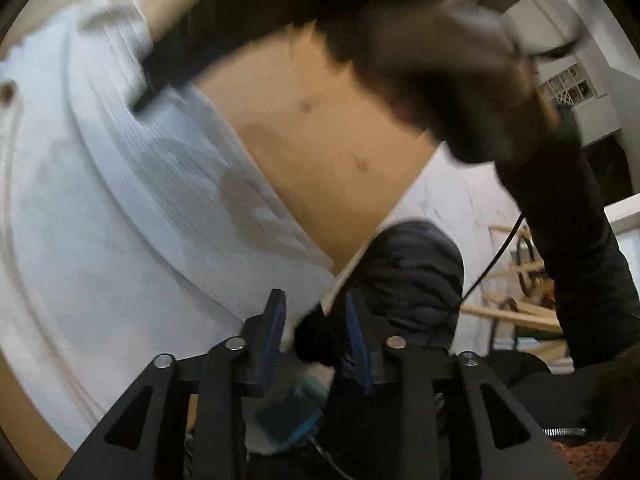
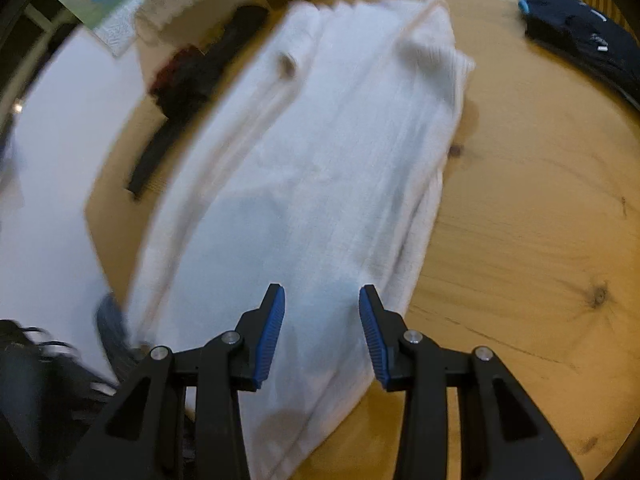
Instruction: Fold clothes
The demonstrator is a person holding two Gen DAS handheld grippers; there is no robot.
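Observation:
A white ribbed garment (image 1: 100,200) lies folded into a long strip on the wooden table (image 1: 320,140). In the left wrist view my left gripper (image 1: 314,300) hangs over the table's near edge by the garment's corner, its blue pads apart and pressing on nothing. In the right wrist view the same white garment (image 2: 320,160) runs away from me across the table (image 2: 520,240). My right gripper (image 2: 322,294) hovers over its near end, open, with the cloth lying flat below the fingers and not pinched.
A person's dark-sleeved arm (image 1: 580,240) crosses the top right, blurred, with a dark padded shape (image 1: 412,272) just past the table edge. A dark garment (image 2: 192,80) lies left of the white one and dark folded clothes (image 2: 580,40) at the far right. White floor (image 2: 48,200) lies beyond the left edge.

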